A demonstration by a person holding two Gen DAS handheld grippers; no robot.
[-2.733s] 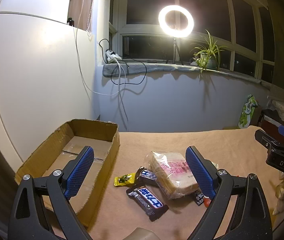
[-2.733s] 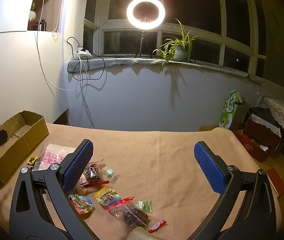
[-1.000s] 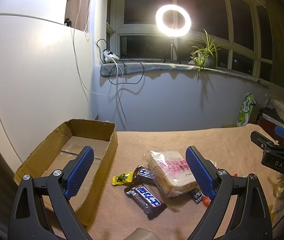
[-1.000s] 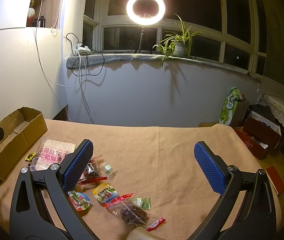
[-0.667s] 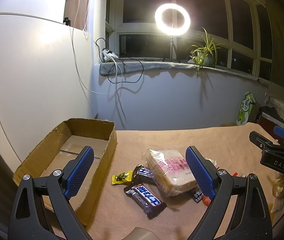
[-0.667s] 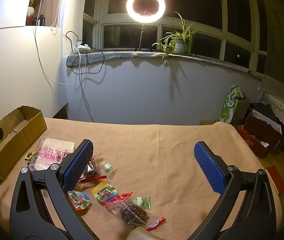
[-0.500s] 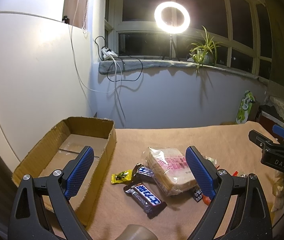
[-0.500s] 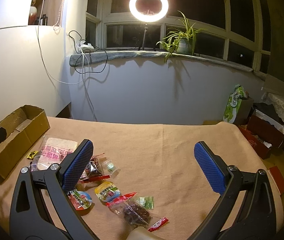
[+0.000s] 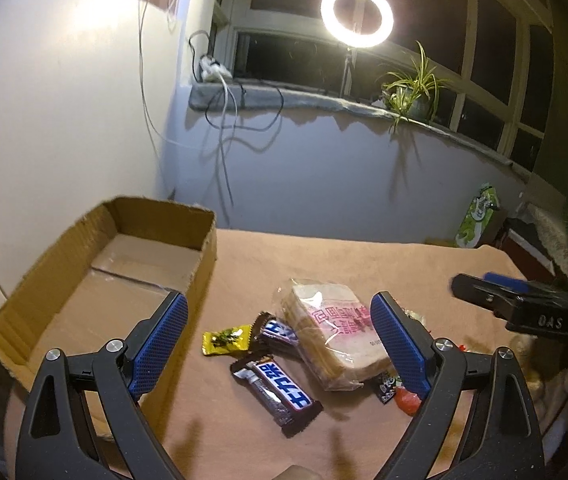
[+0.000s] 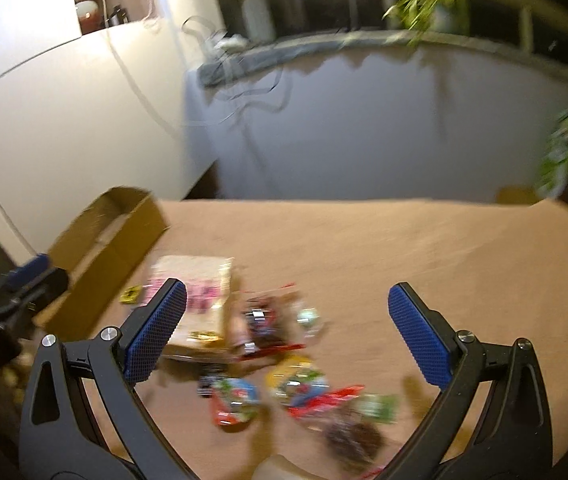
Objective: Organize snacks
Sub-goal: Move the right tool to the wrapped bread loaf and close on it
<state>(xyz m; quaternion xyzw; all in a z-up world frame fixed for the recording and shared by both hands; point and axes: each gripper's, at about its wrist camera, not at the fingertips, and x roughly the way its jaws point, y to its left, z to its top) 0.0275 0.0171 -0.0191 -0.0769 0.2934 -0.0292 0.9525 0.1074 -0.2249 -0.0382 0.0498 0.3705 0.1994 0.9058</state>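
Observation:
An empty cardboard box [image 9: 204, 236] lies at the left on the tan cloth. Beside it rest a bagged loaf of sliced bread [image 9: 334, 332], two dark candy bars [image 9: 280, 394], a yellow sweet [image 9: 226, 338] and small packets. My left gripper [image 9: 280, 344] hovers open above these, holding nothing. In the blurred right wrist view my right gripper [image 10: 288, 328] is open and empty over several small colourful packets [image 10: 296, 388], with the bread [image 10: 196, 292] and box [image 10: 104, 240] to its left.
The table cloth [image 10: 404, 248] stretches bare to the right and back. A wall, a windowsill with cables, a ring light [image 9: 357, 15] and a potted plant [image 9: 414, 92] stand behind. The right gripper's body [image 9: 524, 308] shows at the left wrist view's right edge.
My right gripper has swung down and left toward the packets, blurring its view. The left gripper has tilted down slightly nearer the candy bars. Both stay open.

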